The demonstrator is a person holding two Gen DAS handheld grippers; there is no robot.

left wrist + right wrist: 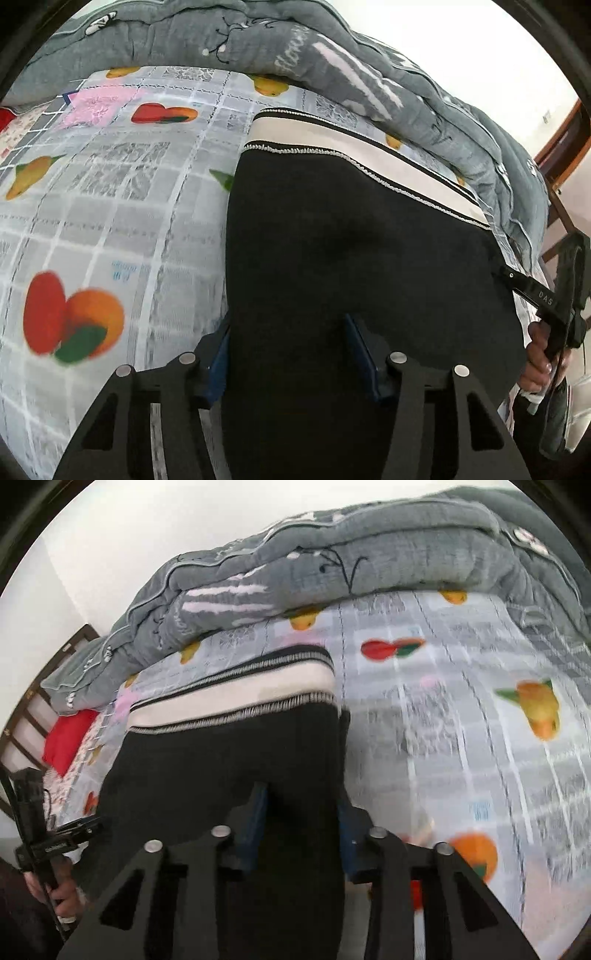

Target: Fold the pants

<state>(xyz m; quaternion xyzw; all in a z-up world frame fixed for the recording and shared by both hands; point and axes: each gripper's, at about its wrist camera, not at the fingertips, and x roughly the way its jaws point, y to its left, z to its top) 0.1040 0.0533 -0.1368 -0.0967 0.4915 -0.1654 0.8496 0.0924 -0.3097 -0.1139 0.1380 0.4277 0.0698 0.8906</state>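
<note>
Black pants point(351, 240) with a white, black-striped waistband point(354, 147) lie on the fruit-print bed sheet point(122, 206). My left gripper point(288, 354) is shut on the pants' near left part, black cloth filling the gap between its blue pads. The right gripper's body point(565, 295) shows at the right edge, in a hand. In the right wrist view my right gripper point(303, 830) is shut on the pants point(221, 768) at their right edge, below the waistband point(236, 690). The left gripper's body point(44, 834) shows at far left.
A rumpled grey quilt point(258, 40) lies along the far side of the bed and also shows in the right wrist view point(332, 572). A red cushion point(70, 738) sits near a wooden bed frame point(40, 694). A pink patch point(96, 107) lies on the sheet.
</note>
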